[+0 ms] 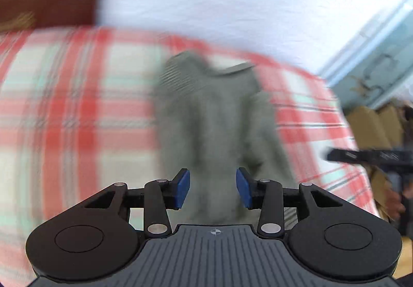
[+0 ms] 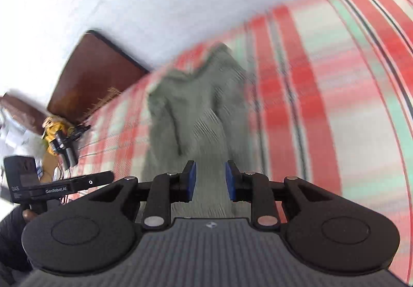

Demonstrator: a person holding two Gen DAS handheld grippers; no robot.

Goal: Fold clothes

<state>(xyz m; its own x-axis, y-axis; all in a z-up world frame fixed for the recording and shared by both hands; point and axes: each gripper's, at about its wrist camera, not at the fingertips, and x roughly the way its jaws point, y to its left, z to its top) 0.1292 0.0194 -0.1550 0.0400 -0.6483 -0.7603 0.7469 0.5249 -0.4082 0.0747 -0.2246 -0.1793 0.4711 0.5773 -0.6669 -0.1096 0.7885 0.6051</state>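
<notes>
Grey garment on the plaid bed

Both grippers, left gripper (image 1: 213, 189) and right gripper (image 2: 210, 181), hover over the rumpled grey garment (image 1: 214, 111), fingers spread, gripping nothing.

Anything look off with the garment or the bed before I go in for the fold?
Nothing damaged. The grey-green garment lies bunched and creased on the plaid bedcover, not flat. Both views are motion-blurred, so detail is unclear.

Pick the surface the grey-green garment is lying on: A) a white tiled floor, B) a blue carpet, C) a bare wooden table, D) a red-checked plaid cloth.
D: the grey-green garment lies crumpled on the red-checked plaid cloth, which shows around it in both wrist views.
</notes>
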